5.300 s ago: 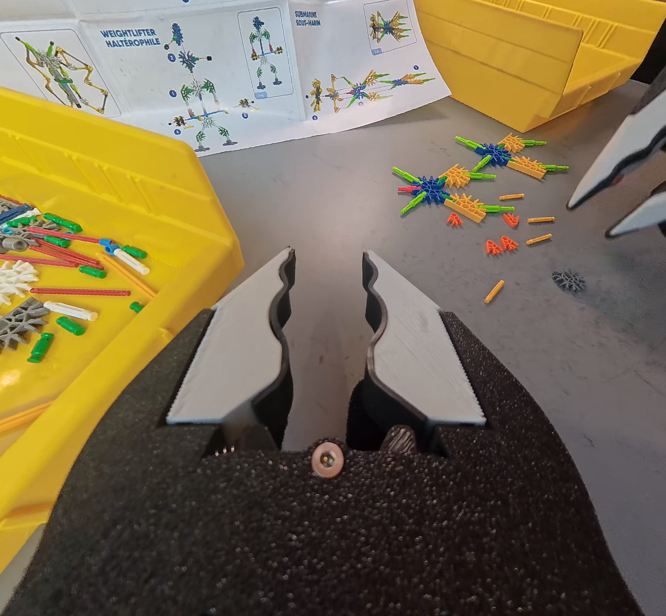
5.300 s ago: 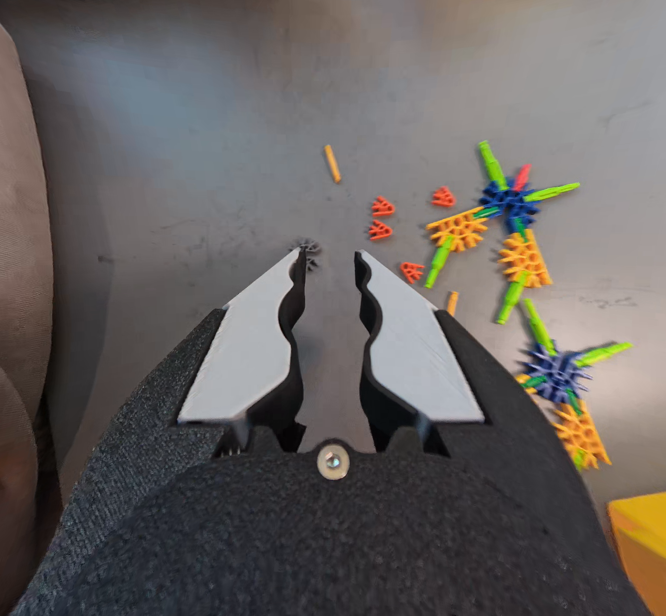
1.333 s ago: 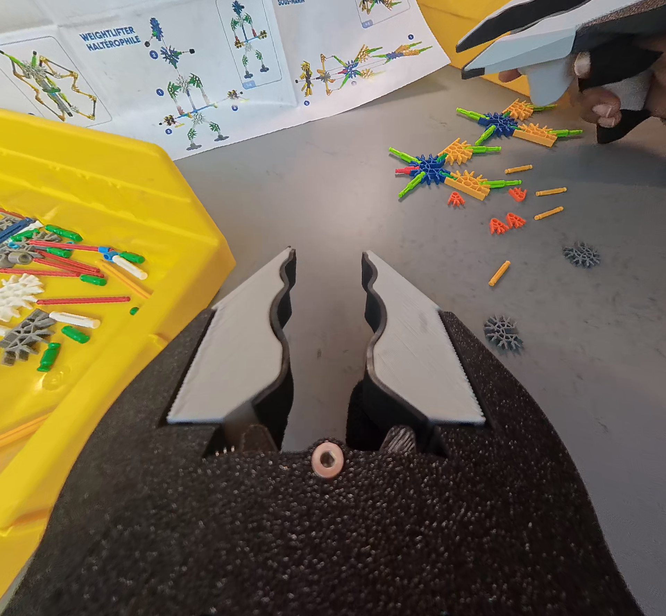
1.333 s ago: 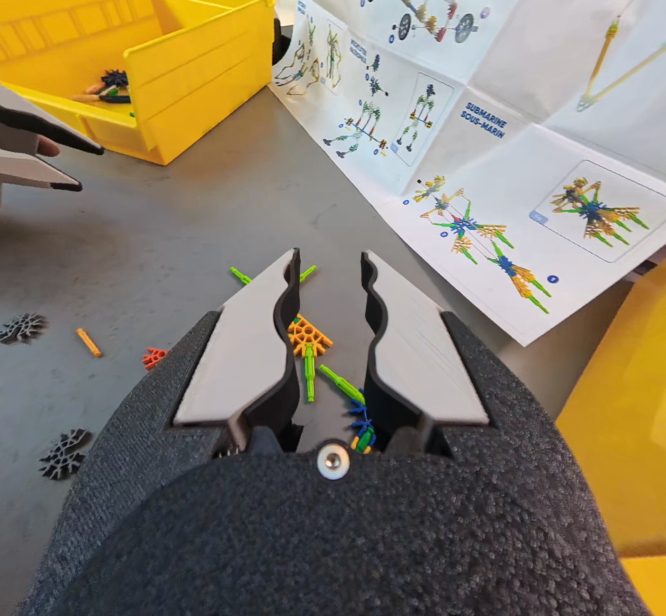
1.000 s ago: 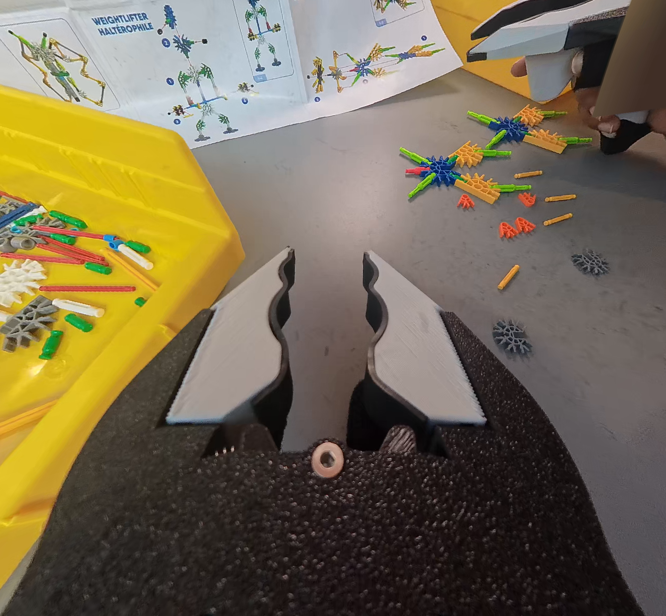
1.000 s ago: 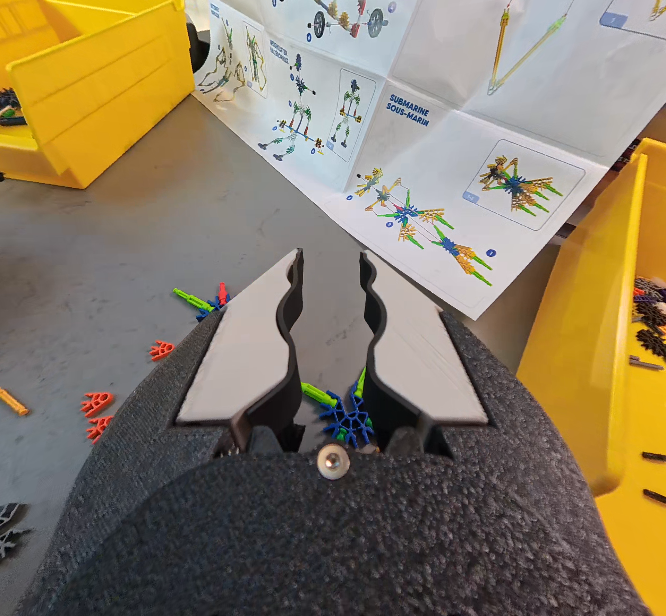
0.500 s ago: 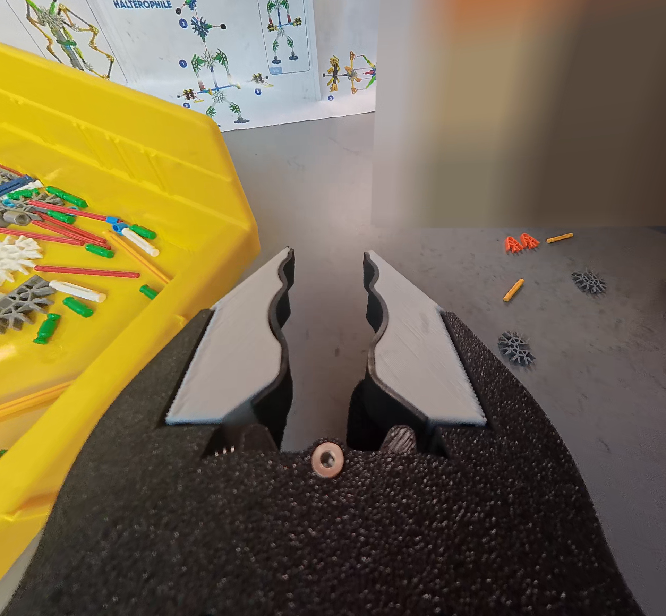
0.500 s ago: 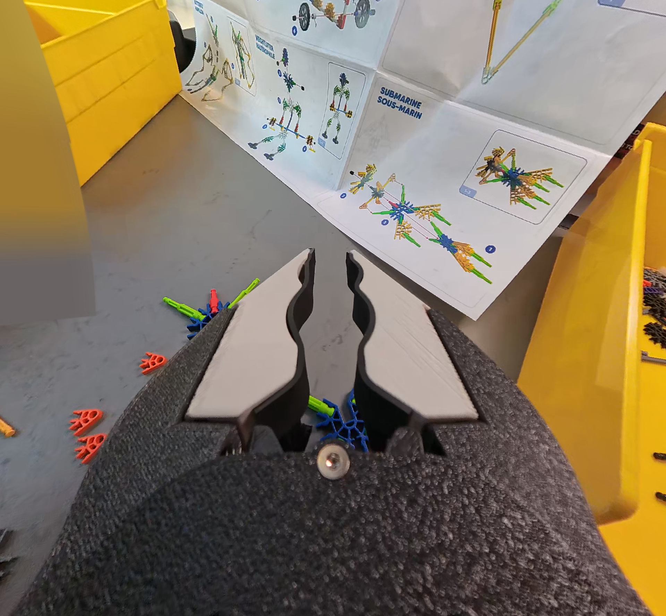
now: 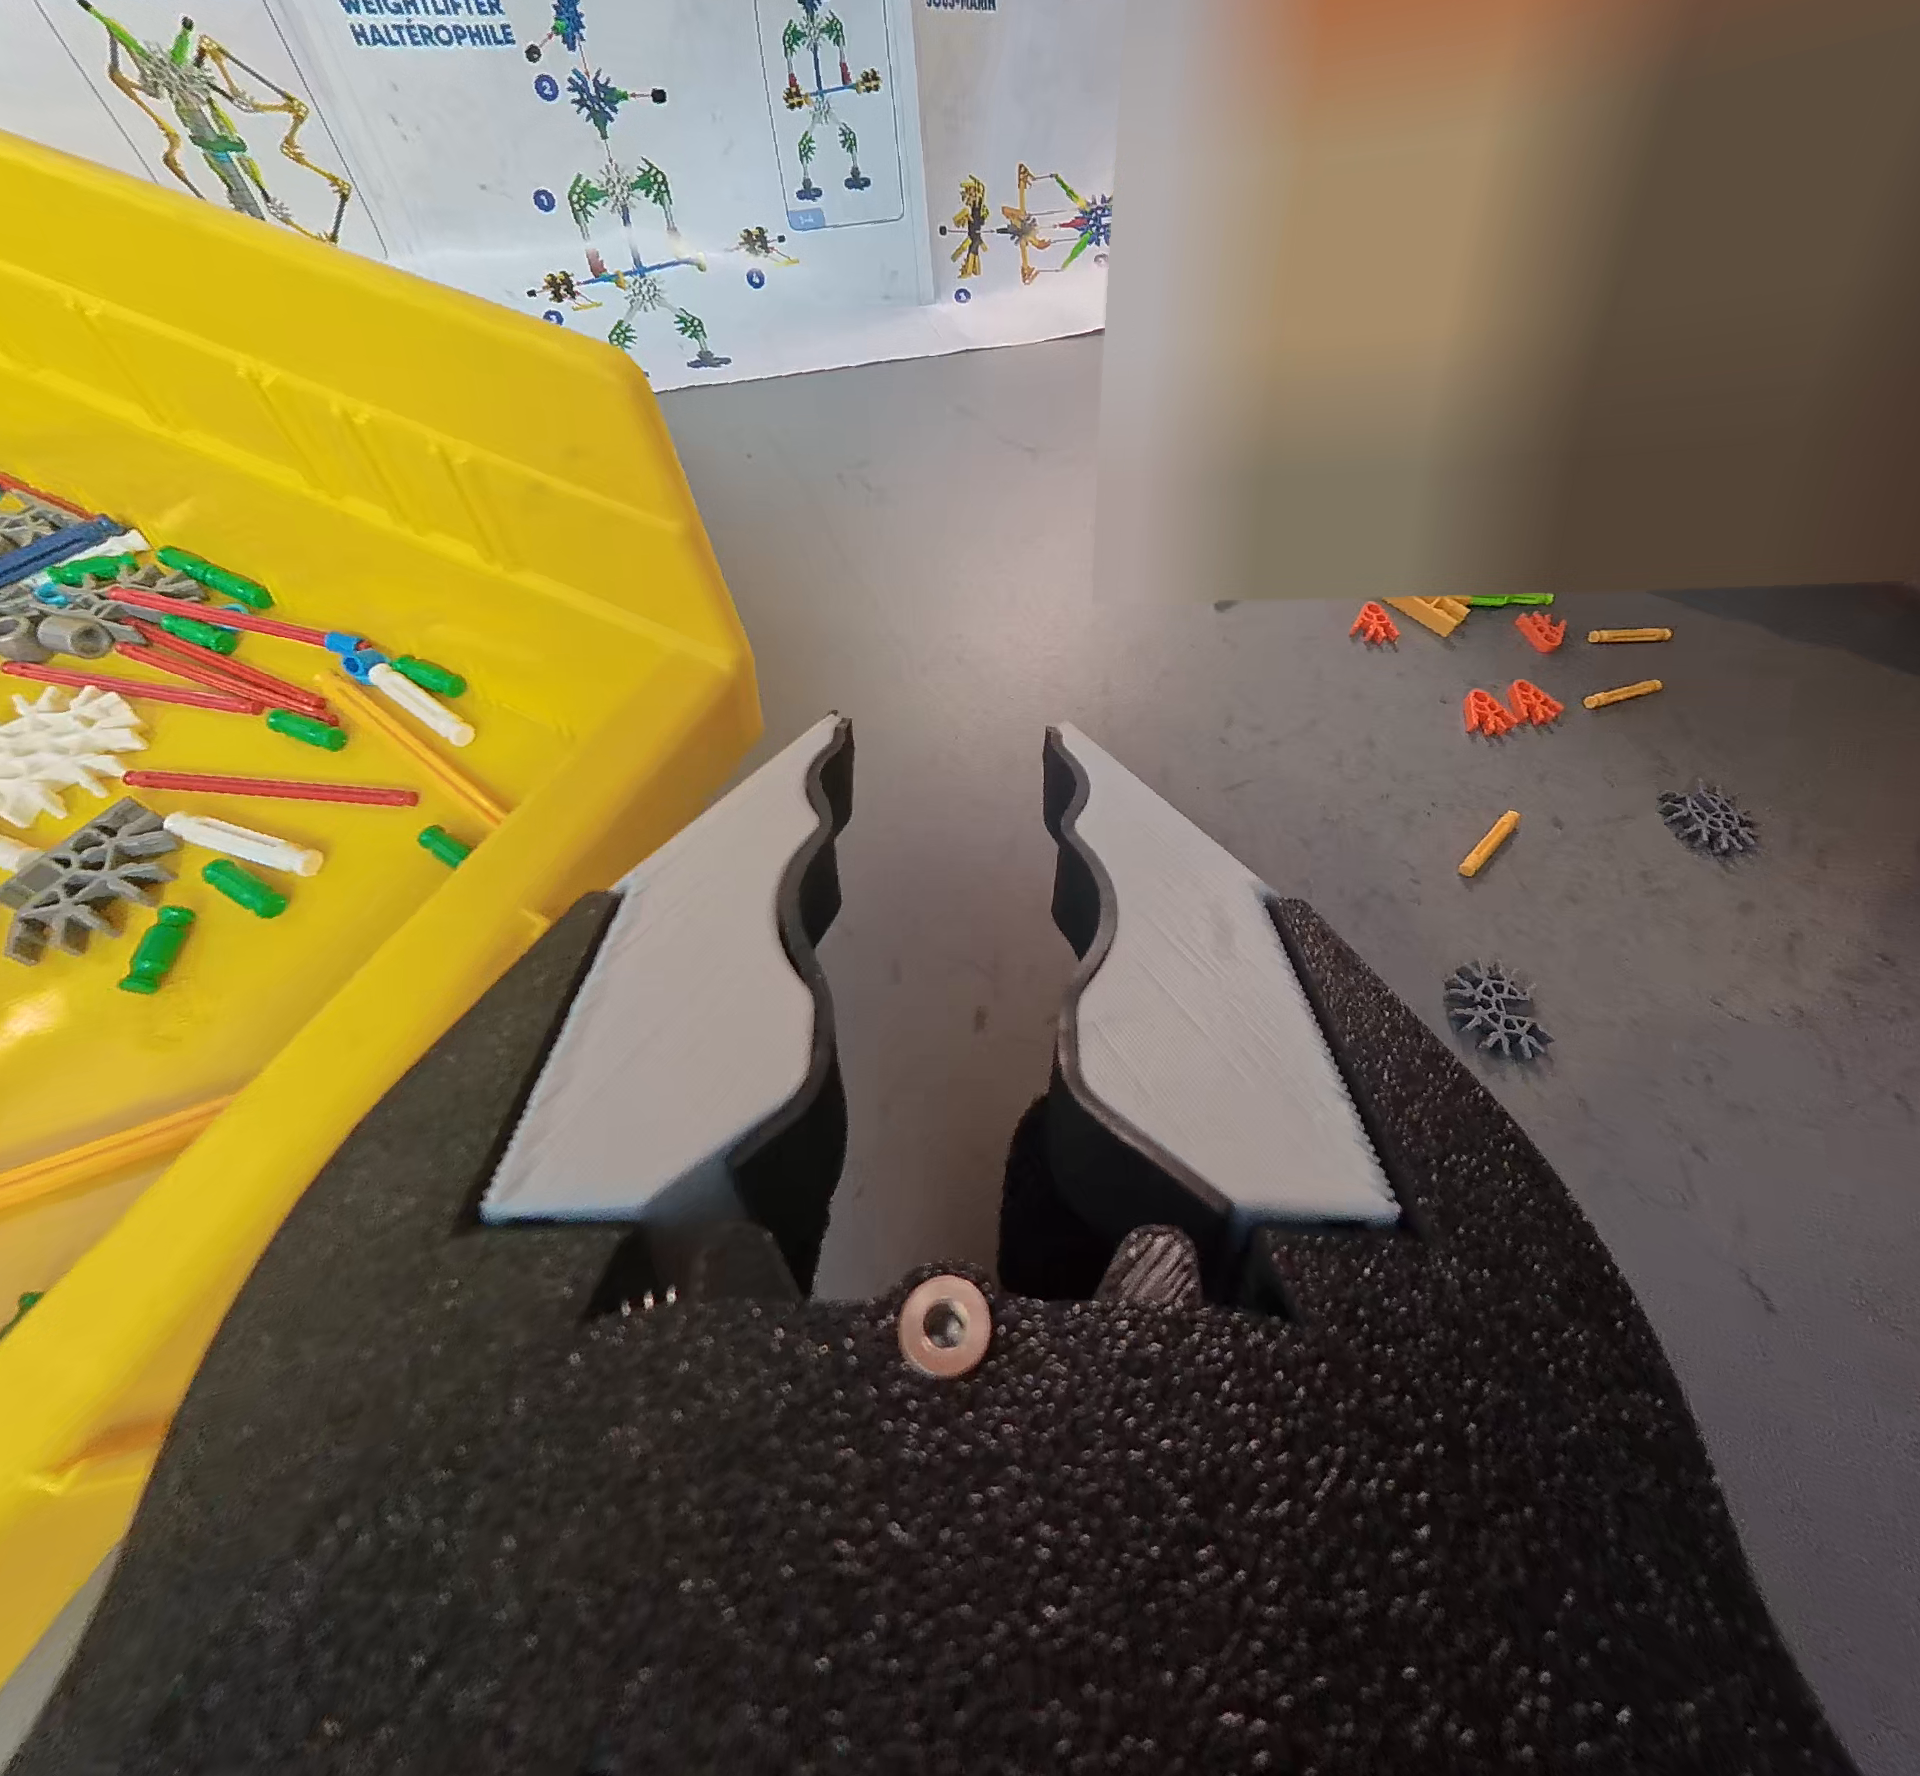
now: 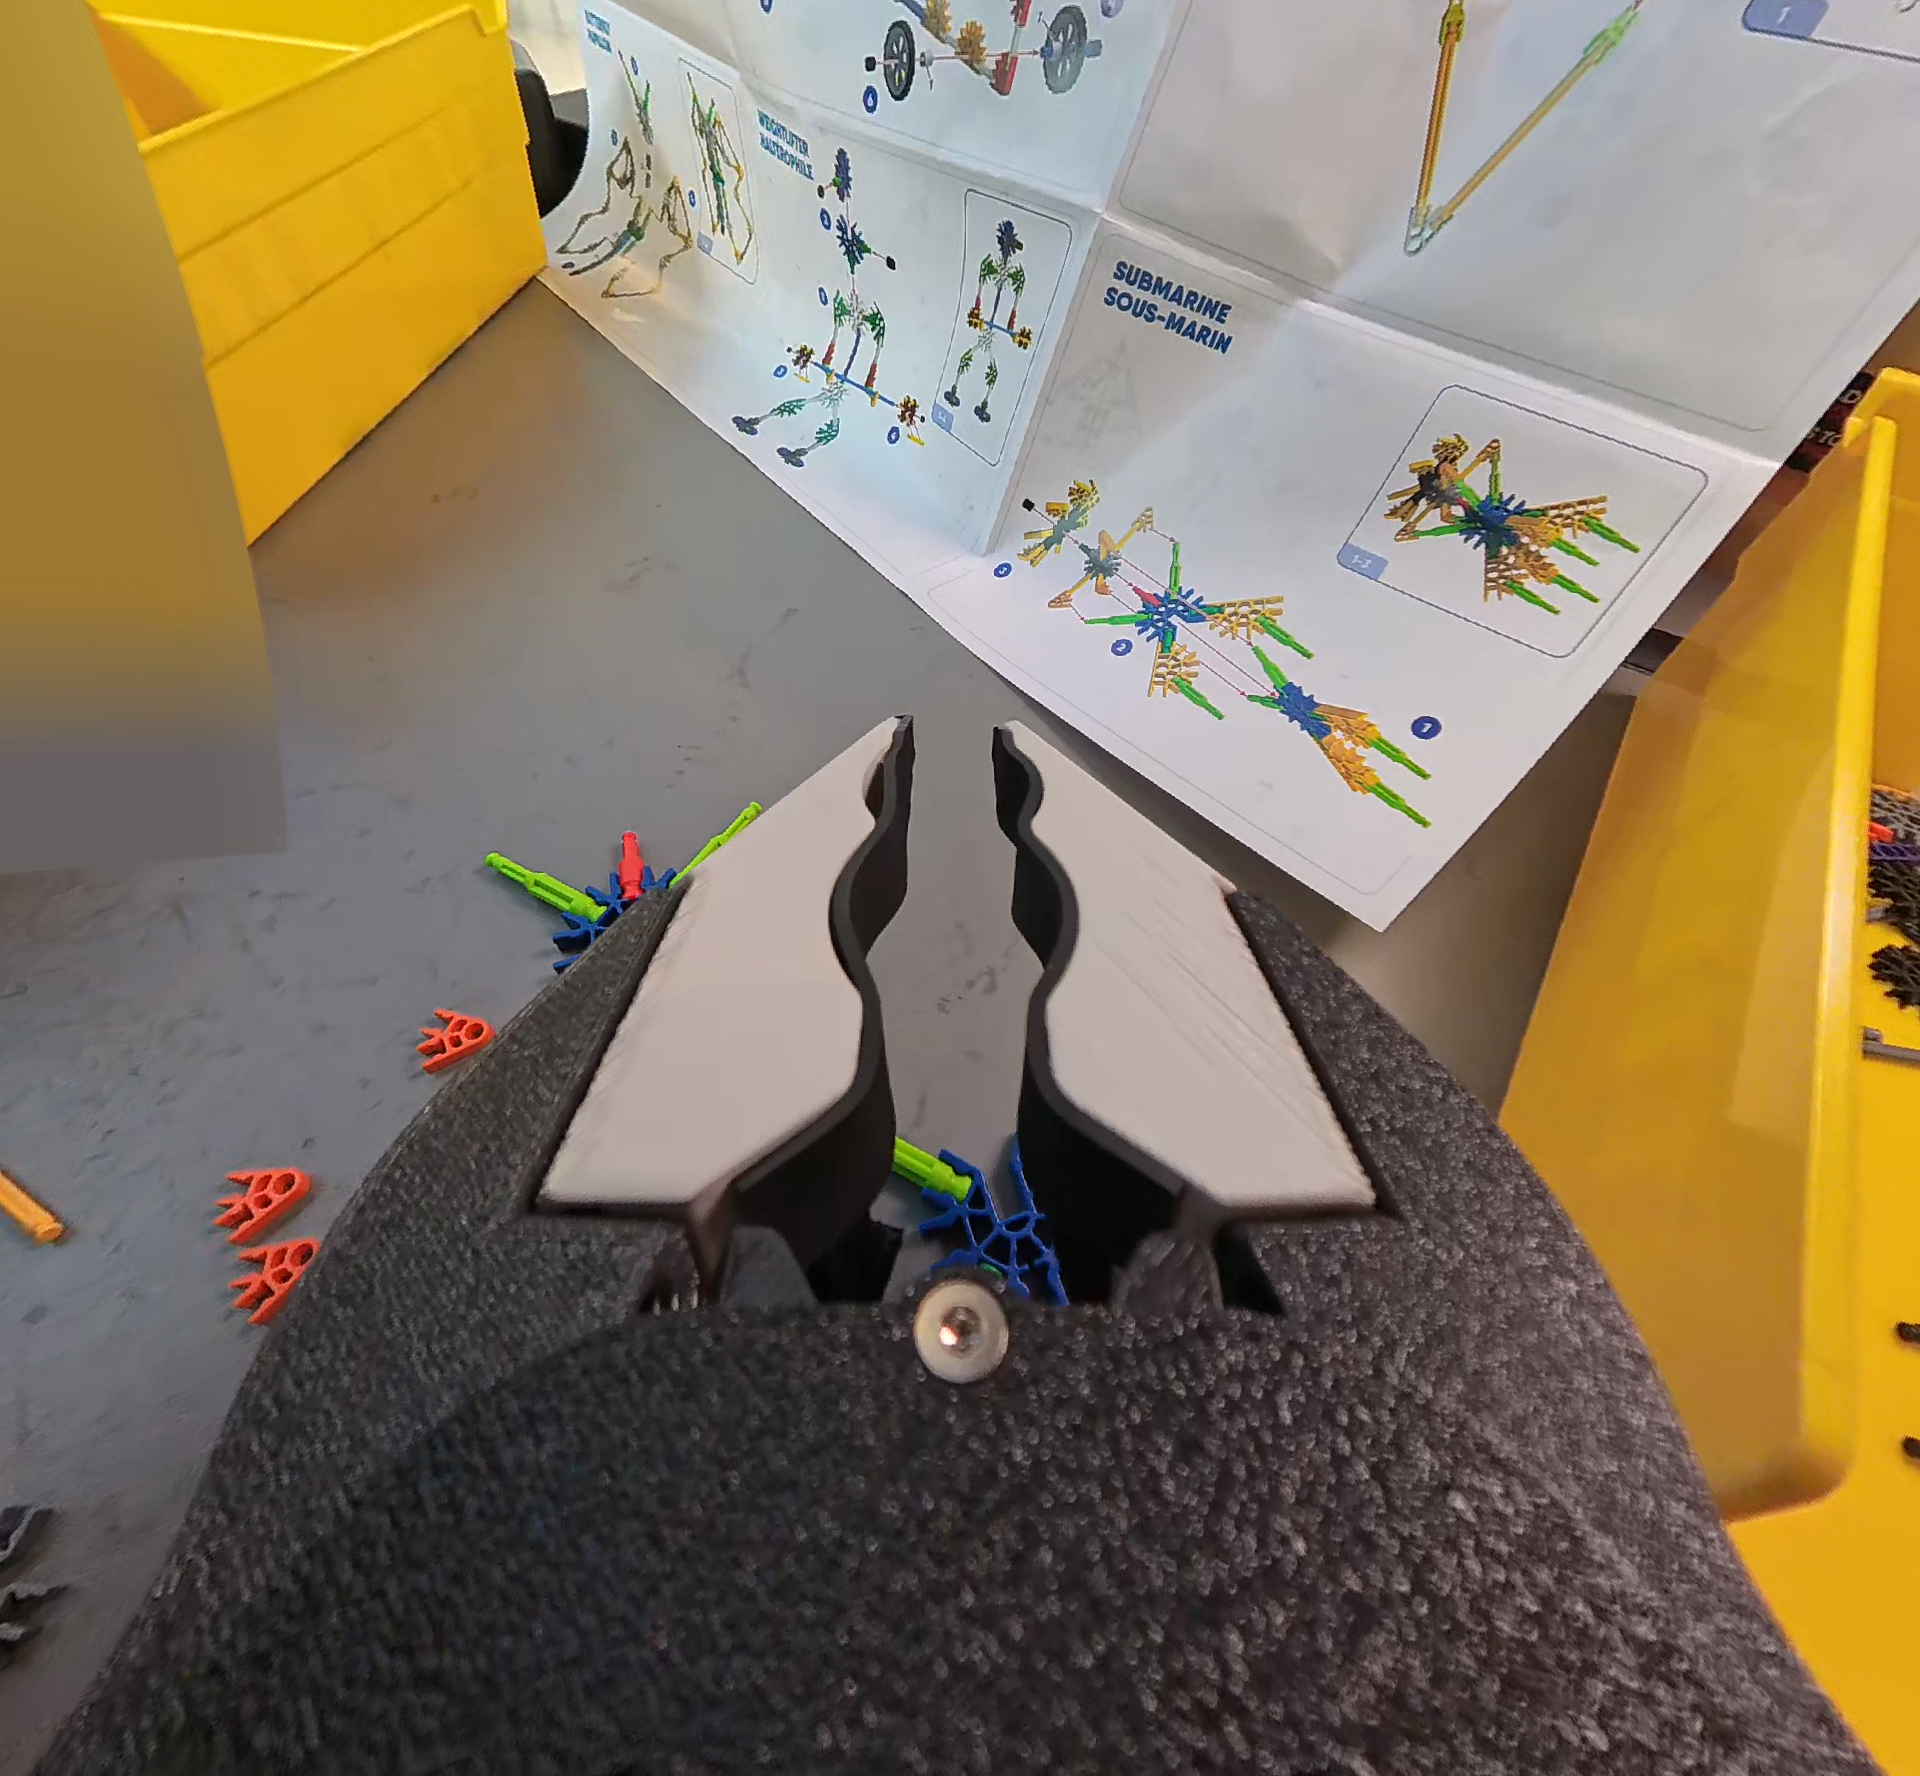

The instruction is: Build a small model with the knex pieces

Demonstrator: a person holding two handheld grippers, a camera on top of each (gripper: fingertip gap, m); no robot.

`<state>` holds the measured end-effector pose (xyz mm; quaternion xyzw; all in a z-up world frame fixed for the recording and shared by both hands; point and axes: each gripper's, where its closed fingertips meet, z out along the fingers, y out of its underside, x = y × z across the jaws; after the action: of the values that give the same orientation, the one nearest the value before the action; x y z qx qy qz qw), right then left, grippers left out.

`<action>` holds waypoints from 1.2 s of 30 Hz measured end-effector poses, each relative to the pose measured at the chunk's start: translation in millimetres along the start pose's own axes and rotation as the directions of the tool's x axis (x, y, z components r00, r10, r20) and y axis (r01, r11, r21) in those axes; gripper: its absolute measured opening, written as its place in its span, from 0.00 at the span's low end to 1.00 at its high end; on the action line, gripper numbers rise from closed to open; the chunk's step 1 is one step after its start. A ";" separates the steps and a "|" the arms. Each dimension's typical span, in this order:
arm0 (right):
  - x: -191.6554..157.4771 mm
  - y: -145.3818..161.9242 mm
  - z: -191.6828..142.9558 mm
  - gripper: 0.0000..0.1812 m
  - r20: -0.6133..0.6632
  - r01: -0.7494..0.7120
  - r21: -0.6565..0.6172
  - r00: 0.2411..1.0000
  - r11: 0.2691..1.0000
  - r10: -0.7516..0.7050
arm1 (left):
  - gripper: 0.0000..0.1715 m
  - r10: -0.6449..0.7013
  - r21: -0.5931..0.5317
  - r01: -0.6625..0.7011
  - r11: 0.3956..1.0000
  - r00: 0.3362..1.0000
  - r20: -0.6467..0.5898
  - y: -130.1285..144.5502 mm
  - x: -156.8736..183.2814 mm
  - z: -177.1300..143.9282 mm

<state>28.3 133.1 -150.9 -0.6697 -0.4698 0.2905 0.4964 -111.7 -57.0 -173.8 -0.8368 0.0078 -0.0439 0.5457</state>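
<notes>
**Both grippers empty over tabletop, toy parts scattered about**

The left gripper (image 9: 943,739) hangs above the bare grey tabletop (image 9: 935,500) with its jaws spread wide and nothing between them. Just to its left sits a yellow bin (image 9: 436,438) with red rods (image 9: 270,786), green connectors (image 9: 244,887), white pieces and a grey snowflake piece (image 9: 88,879) in it. To its right, well apart, lie two dark grey snowflake pieces (image 9: 1496,1009), orange clips (image 9: 1507,708) and small orange rods (image 9: 1488,843). A folded instruction sheet (image 9: 665,116) stands behind (upper right of this view is blurred out).

The right gripper (image 10: 954,739) has its jaws narrowed but apart at the tips, gripping nothing that shows. Below it a blue connector with a green rod (image 10: 982,1217) lies on the tabletop, seen through the gap near the jaw roots; whether it touches them I cannot tell. A second blue connector with green and red rods (image 10: 613,890) pokes out by the left finger. Orange clips (image 10: 265,1196) lie to the left. Another yellow bin (image 10: 1714,895) stands close on the right, a third one (image 10: 343,199) far left, the instruction sheet ahead.
</notes>
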 end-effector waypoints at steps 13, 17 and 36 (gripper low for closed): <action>-4.3 0.6 0.6 0.08 0.024 0.008 -0.003 1.000 1.000 -0.008 | 0.20 0.003 0.025 -0.003 1.000 1.000 -0.002 -3.6 -0.9 -1.8; -4.5 0.4 0.4 0.08 0.025 0.009 -0.002 1.000 1.000 -0.009 | 0.20 0.009 0.032 -0.009 0.999 1.000 0.001 -4.5 -1.0 -2.0; -5.6 -0.2 -0.2 0.09 0.039 0.007 0.002 0.999 1.000 -0.007 | 0.20 0.019 0.036 -0.018 0.999 1.000 -0.014 -4.9 2.0 -2.3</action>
<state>26.2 127.8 -151.1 -0.6617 -0.4816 0.3023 0.4888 -110.0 -57.2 -168.2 -0.8263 0.0186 -0.0449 0.5611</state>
